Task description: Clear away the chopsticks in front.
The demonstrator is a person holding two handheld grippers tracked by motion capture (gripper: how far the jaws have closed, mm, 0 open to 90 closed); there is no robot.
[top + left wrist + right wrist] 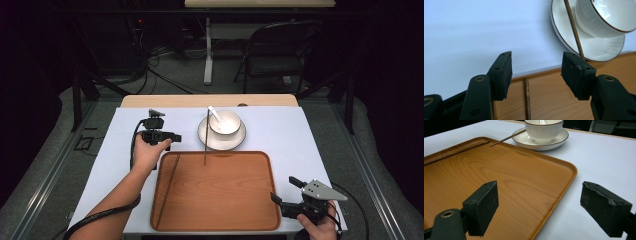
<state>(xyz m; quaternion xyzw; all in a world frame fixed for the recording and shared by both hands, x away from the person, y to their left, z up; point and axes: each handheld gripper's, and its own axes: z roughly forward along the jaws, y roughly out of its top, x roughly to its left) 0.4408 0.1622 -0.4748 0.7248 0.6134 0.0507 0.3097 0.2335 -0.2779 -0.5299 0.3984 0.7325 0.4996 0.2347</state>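
Note:
A wooden tray (215, 192) lies at the table's near middle. One thin chopstick (168, 187) rests along its left side. A second chopstick (205, 142) leans from the white saucer (205, 137) down onto the tray's far rim. On the saucer stands a white bowl (227, 122) with a white spoon (214, 113) in it. My left gripper (172, 137) hovers left of the saucer, open and empty; its jaws (536, 72) frame the tray's far left corner (554, 95) and the chopstick (527, 100) there. My right gripper (284, 190) is open over the tray's near right corner (571, 171), holding nothing.
A pale lilac cloth (280, 130) covers the table around the tray. A folding chair (277, 50) and a desk leg (207, 50) stand on the floor beyond the far edge. Cables trail from both grippers off the near edge.

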